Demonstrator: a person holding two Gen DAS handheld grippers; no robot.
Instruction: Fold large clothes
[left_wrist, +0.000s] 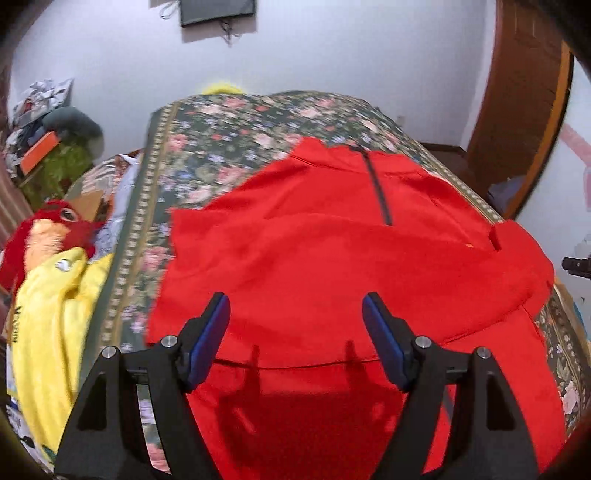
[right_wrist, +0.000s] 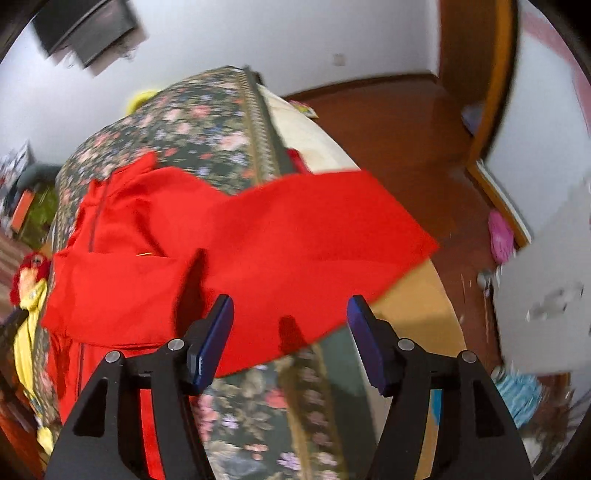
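A large red garment (left_wrist: 332, 258) with a dark zip (left_wrist: 378, 192) lies spread on a bed with a floral cover (left_wrist: 229, 140). My left gripper (left_wrist: 295, 306) is open and empty, held above the garment's middle. In the right wrist view the same red garment (right_wrist: 258, 236) has one sleeve stretched to the right, past the bed's edge. My right gripper (right_wrist: 290, 308) is open and empty, just above that sleeve's near edge. The floral cover (right_wrist: 192, 122) shows beyond and beneath it.
A red and yellow plush toy (left_wrist: 48, 258) lies at the bed's left side, with clutter (left_wrist: 40, 122) by the wall. A wooden door (left_wrist: 517, 110) stands at the right. The brown floor (right_wrist: 406, 140) with a pink thing (right_wrist: 500, 236) lies right of the bed.
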